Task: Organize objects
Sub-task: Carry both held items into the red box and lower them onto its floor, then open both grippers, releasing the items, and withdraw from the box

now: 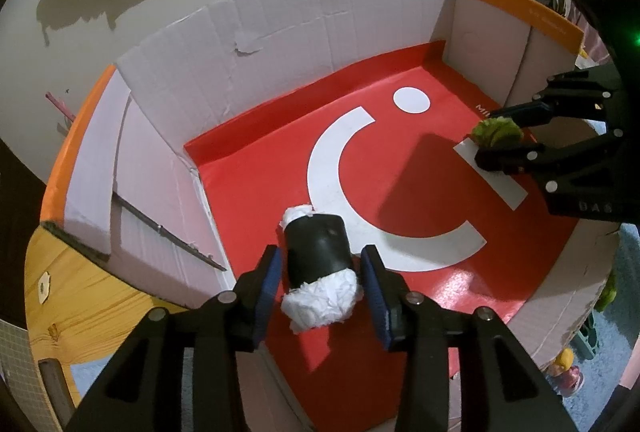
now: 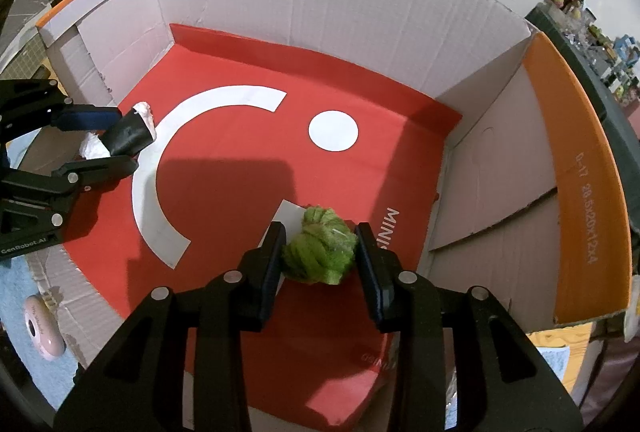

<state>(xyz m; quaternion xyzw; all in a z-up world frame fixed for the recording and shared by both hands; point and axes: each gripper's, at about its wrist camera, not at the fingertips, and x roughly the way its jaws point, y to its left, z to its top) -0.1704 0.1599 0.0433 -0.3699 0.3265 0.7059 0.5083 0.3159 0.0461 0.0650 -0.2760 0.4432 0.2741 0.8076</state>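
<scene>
A: Red paper (image 1: 400, 168) with a white arc and dot lines the floor of the cardboard box (image 1: 280, 32). Both tools reach down into it.

B: What is at the left hand-held gripper (image 1: 320, 274)?

A: A black roll (image 1: 318, 248) stuffed with white paper at both ends. It lies on the red floor between the fingers (image 1: 266, 280). There is a thin gap on each side, so the jaws stand narrow and loose around it, not pressing.

B: And the right hand-held gripper (image 2: 320, 252)?

A: A green ball of yarn (image 2: 320, 250) sits between its fingers (image 2: 370, 264), on the red paper and partly over a white strip. The pads are at or just off its sides. I cannot tell whether they press it.

B: How do the two things lie to each other?

A: Well apart. The roll is near the box's left wall and the yarn towards its right side, with the white arc between them.
</scene>
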